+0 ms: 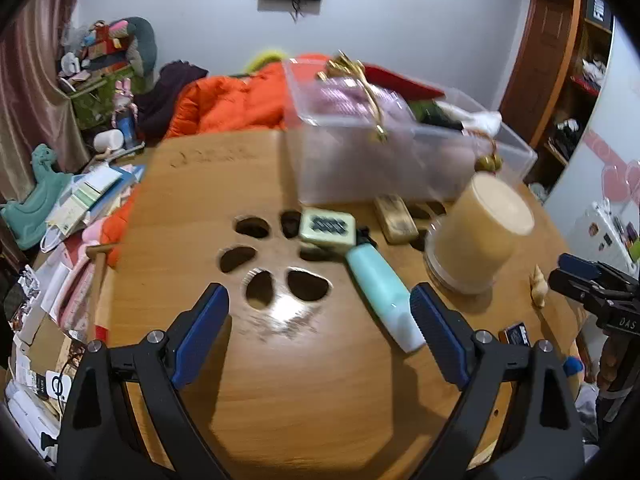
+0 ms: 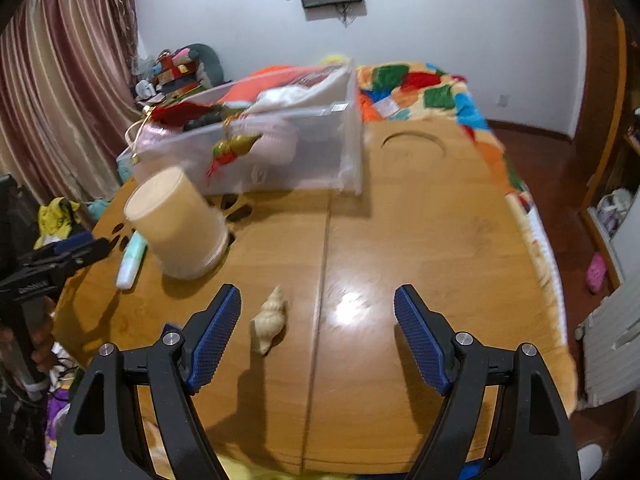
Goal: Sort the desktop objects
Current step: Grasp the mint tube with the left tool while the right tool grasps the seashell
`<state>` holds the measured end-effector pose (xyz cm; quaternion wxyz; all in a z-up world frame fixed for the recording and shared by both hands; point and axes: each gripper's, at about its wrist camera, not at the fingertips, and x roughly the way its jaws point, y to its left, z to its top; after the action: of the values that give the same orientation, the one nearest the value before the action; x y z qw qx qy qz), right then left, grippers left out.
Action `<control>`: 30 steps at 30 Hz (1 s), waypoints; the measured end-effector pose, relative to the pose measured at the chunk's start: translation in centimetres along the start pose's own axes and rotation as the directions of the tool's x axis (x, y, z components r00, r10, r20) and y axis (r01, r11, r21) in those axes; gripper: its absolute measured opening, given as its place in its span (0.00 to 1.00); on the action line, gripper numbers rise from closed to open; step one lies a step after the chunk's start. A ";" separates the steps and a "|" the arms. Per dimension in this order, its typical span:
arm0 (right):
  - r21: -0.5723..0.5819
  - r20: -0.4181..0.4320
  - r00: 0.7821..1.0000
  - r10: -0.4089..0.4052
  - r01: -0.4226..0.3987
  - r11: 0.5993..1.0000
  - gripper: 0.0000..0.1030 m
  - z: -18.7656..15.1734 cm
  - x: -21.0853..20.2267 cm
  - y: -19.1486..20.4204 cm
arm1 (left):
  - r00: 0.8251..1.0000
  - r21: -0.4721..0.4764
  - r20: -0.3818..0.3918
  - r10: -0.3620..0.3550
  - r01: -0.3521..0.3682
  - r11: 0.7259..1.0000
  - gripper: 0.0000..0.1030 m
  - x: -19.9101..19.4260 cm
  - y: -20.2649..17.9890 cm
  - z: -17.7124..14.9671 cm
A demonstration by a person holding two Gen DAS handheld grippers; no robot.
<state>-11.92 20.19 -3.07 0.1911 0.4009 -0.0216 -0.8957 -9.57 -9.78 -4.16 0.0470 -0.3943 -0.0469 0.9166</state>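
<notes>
My left gripper point(image 1: 319, 300) is open and empty above the wooden table point(image 1: 280, 392). A mint and white bottle point(image 1: 384, 296) lies just inside its right finger. Behind it lie a cream square box point(image 1: 327, 226) and a wooden block point(image 1: 396, 218). A tan cylindrical jar point(image 1: 476, 232) stands to the right; it also shows in the right wrist view point(image 2: 176, 224). My right gripper point(image 2: 318, 304) is open and empty. A cream seashell point(image 2: 269, 320) lies between its fingers, near the left one. The clear plastic bin point(image 2: 280, 160) holds mixed items.
Cut-out holes point(image 1: 260, 256) pierce the table top. A small dark card point(image 1: 516, 334) lies at the table's right edge. A bed with an orange quilt point(image 1: 228, 104) and patchwork blanket point(image 2: 432, 92) lies behind. Clutter point(image 1: 72, 208) fills the left floor.
</notes>
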 end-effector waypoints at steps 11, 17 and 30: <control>-0.082 -0.009 1.000 -0.024 0.023 0.996 0.37 -1.1 1.5 1.9 | 1.000 0.069 -0.018 0.023 -0.021 0.997 0.90 1.5 -3.2 0.2; -0.113 0.012 0.999 -0.043 0.045 0.993 0.26 -1.2 1.4 2.2 | 0.997 0.076 -0.015 0.071 -0.070 0.995 0.79 2.2 -3.9 0.3; -0.029 0.038 0.999 -0.003 0.004 1.000 0.18 -1.1 0.8 0.2 | 0.995 0.106 0.022 0.098 -0.100 0.989 0.23 1.6 -4.6 0.0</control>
<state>-11.57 19.86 -4.29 0.1947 0.3812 -0.0116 -0.9037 -10.42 -5.01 -4.76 0.0223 -0.3855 0.0217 0.9222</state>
